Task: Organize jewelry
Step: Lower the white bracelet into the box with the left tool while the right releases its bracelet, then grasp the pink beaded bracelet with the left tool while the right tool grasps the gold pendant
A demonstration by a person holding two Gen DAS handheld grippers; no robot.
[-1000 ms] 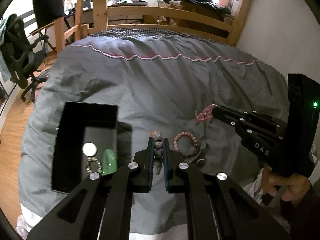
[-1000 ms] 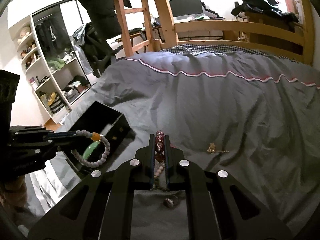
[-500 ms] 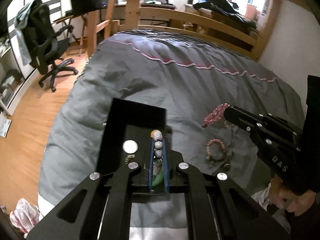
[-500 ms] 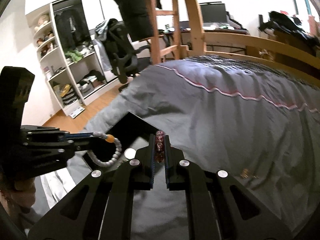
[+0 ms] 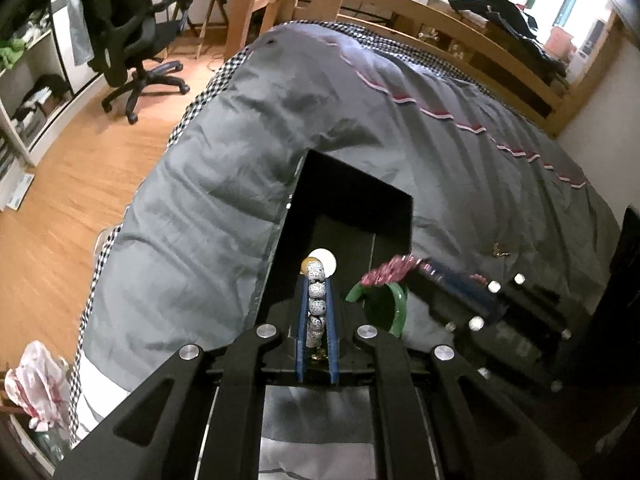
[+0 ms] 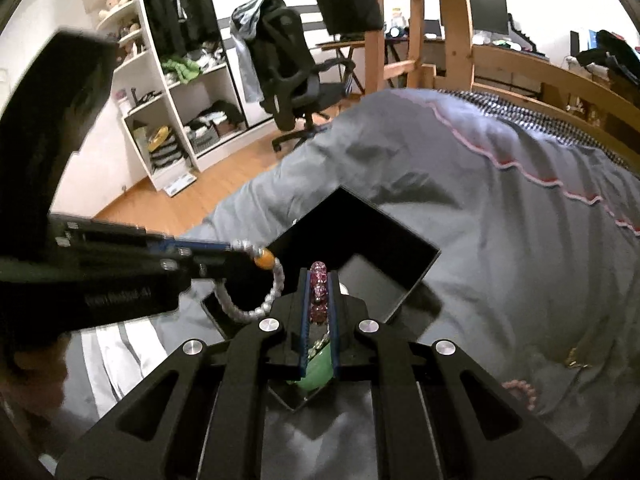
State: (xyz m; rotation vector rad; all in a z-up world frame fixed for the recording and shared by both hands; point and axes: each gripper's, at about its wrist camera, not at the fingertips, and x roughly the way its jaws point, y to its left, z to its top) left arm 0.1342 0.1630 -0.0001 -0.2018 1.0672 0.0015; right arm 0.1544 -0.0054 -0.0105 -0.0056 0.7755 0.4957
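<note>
A black open box [image 5: 352,196] [image 6: 352,232] lies on the grey bedspread. My left gripper [image 5: 317,276] is shut on a bracelet of white speckled beads [image 5: 316,304] with one orange bead, held over the box. My right gripper [image 6: 319,276] is shut on a dark pink bead bracelet [image 6: 319,288], also over the box; in the left wrist view that bracelet [image 5: 390,270] hangs from the right gripper's tip. Inside the box lie a green bangle [image 5: 384,308] [image 6: 316,374] and a white round disc [image 5: 326,260]. The white bracelet [image 6: 260,300] loops down beside my right fingers.
A pink bead bracelet [image 6: 520,392] and a small gold piece [image 6: 576,360] [image 5: 498,250] lie on the bedspread [image 5: 460,168] to the right. The bed's left edge drops to a wooden floor with an office chair [image 5: 132,40], shelves [image 6: 180,112] and a crumpled bag [image 5: 36,384].
Both grippers have swung left from the loose jewelry on the bedspread to above the black box, each still holding its bracelet. The pink bracelet left on the bed has gone from the left wrist view.
</note>
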